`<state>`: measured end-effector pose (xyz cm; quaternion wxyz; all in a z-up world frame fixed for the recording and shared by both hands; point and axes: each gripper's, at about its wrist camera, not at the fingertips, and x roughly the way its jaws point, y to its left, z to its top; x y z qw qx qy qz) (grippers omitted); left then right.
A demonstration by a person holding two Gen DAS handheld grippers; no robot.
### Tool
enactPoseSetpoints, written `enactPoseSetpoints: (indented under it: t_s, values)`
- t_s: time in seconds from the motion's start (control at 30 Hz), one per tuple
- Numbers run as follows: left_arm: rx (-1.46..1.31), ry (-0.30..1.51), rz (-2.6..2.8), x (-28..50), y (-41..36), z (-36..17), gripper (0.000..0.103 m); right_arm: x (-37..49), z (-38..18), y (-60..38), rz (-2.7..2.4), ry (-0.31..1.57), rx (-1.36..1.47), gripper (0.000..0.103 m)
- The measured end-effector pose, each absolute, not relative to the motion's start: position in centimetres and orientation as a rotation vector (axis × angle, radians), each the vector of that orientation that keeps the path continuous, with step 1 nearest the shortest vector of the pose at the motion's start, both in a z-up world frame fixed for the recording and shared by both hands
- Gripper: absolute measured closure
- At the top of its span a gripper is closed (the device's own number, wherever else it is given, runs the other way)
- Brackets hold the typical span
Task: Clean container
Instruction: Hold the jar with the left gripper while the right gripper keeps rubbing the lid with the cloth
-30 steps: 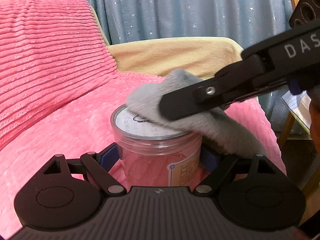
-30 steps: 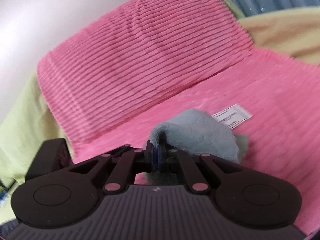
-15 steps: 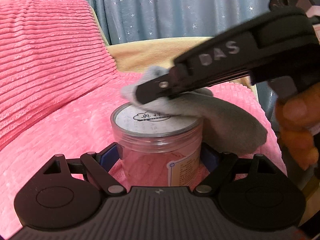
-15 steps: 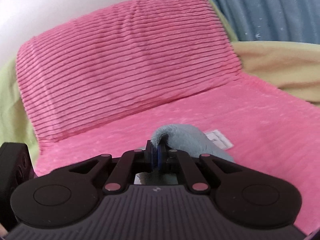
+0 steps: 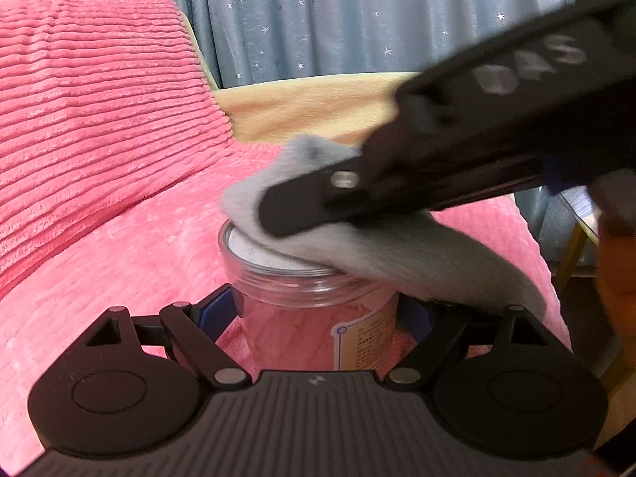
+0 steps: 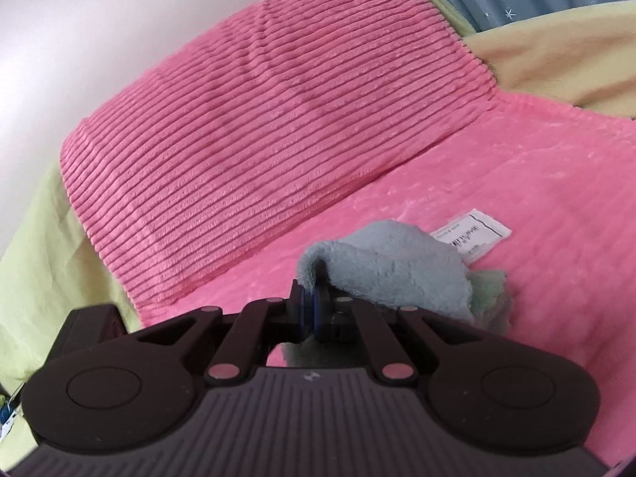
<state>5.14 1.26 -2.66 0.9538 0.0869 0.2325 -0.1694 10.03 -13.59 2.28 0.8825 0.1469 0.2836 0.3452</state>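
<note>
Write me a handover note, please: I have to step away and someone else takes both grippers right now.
Left gripper: jaws shut on the clear jar, holding it upright over the pink blanket.
Right gripper: jaws shut on the grey cloth, which lies pressed across the jar's white lid and drapes off its right side.
Done: the cloth is on the lid, wiping in progress; only the lid's left edge shows.
Left: finish the lid, then probably wipe the jar's sides, which the cloth does not touch now. How clean the lid is cannot be told.
A paper label lies on the blanket beyond the cloth.
</note>
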Motion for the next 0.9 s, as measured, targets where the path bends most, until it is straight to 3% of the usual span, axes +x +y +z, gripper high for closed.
enactPoseSetpoints:
  t_s: [0.9]
  values:
    - [0.185, 0.469, -0.362, 5.1, 2.2, -2.6, 0.017, 10.8, 1.5, -12.2, 0.792, 0.612, 0.409, 0.102]
